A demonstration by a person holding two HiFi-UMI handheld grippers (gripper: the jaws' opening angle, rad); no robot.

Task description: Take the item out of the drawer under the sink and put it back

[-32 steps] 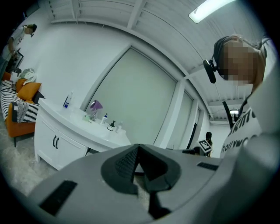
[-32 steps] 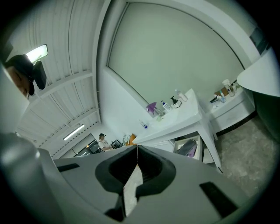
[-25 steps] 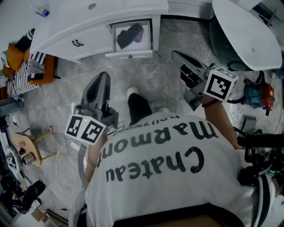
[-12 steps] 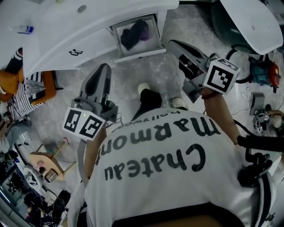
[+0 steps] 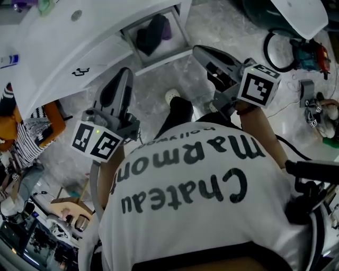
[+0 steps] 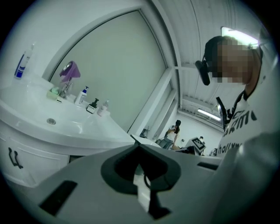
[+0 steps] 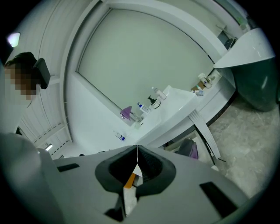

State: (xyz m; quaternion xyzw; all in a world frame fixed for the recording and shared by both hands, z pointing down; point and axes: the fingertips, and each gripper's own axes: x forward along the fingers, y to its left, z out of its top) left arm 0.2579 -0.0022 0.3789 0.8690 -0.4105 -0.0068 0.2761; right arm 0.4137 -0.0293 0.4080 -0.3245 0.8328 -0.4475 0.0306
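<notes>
The drawer [image 5: 183,29] under the white sink cabinet [image 5: 63,53] stands pulled out at the top of the head view. Inside it lies a dark item [image 5: 149,33] with a purple piece [image 5: 166,29] beside it. The same dark and purple item [image 7: 189,148] also shows in the right gripper view. My left gripper [image 5: 125,74] is shut and empty, held over the floor below and left of the drawer. My right gripper [image 5: 198,51] is shut and empty too, just right of the drawer's front corner. Both pairs of jaws meet in a closed line [image 6: 139,146] [image 7: 137,149].
Bottles and a purple cup [image 6: 71,70] stand on the sink top. A green tub with a white lid [image 5: 299,13], a hose and tools [image 5: 307,50] lie at the right. Striped and orange cloth [image 5: 24,132] is at the left. A person's feet [image 5: 172,97] stand on the marble floor.
The view has swung, so the cabinet and drawer now sit higher and more tilted. The right gripper has drifted left toward the drawer. Both grippers stay shut and empty.
</notes>
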